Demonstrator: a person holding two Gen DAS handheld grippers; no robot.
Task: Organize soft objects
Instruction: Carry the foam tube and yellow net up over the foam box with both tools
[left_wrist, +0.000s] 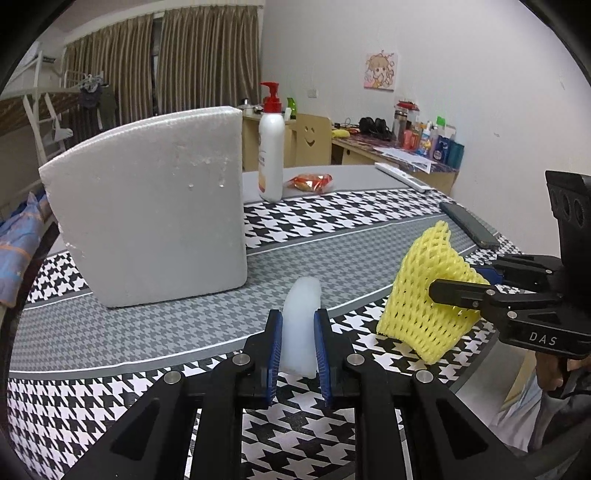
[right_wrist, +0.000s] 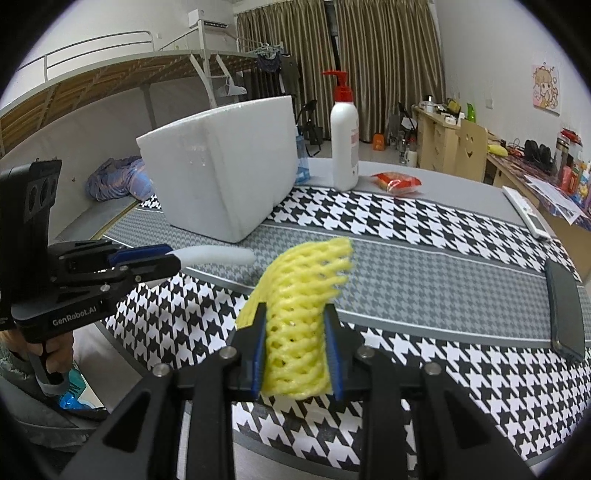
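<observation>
Left gripper (left_wrist: 298, 334): we hold it level above the near edge of the table, its blue pads clamped narrow on a white translucent foam strip (left_wrist: 301, 325); in the right wrist view it (right_wrist: 168, 258) enters from the left, the strip (right_wrist: 218, 255) sticking out flat toward the middle.
White styrofoam box (left_wrist: 147, 225): we see it upright on the black-and-white houndstooth tablecloth (left_wrist: 332, 218), far left of the strip, apart from it.
White pump bottle with red top (left_wrist: 270, 147): standing just right of the box, farther back.
Right gripper (right_wrist: 295, 350): we hold it low over the near cloth, blue pads pinched on a yellow foam fruit net (right_wrist: 299, 314) that rises and curls to the right; from the left wrist view it (left_wrist: 458, 286) reaches in from the right, net (left_wrist: 424, 291) off the table.
Dark phone (right_wrist: 565, 310): lying flat at the far right.
</observation>
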